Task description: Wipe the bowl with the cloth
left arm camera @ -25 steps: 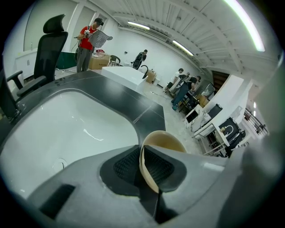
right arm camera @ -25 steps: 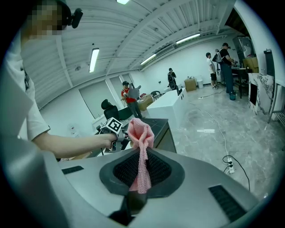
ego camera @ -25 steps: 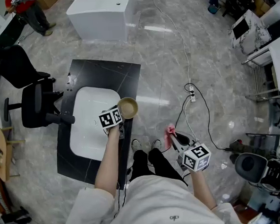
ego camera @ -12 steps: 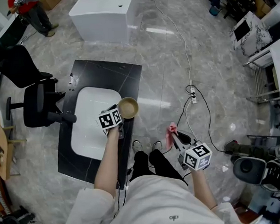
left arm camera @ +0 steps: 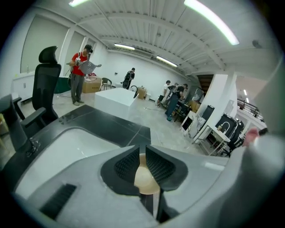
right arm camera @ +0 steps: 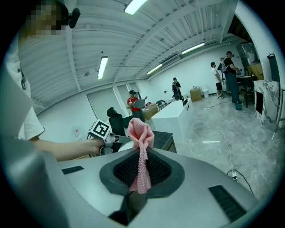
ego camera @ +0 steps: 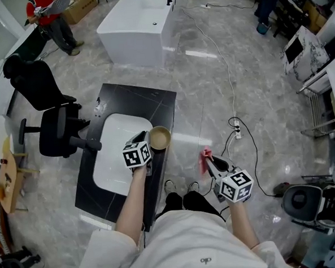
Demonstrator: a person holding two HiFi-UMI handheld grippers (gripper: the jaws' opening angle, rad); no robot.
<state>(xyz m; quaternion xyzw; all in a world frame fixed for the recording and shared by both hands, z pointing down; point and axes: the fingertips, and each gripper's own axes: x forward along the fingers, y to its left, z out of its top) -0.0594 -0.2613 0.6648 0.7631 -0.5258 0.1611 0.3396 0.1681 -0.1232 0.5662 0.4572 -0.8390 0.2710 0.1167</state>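
— Progress, then: has anything been wiped?

— Not by the look of it. Your left gripper (ego camera: 149,142) pinches the bowl (ego camera: 159,138) by its rim, above the black counter (ego camera: 154,100). Its jaws have just been easing apart, though the rim sits between them. Your right gripper (ego camera: 210,163) is clamped on the pink cloth (ego camera: 204,159), well apart from the bowl. Bringing them together and all the rubbing remain.

T-shirt (ego camera: 185,240) white, short-sleeved | trousers (ego camera: 176,201) black | left gripper (left arm camera: 142,150), right gripper (right arm camera: 141,153) grey, black ribbed pads (right arm camera: 126,170)
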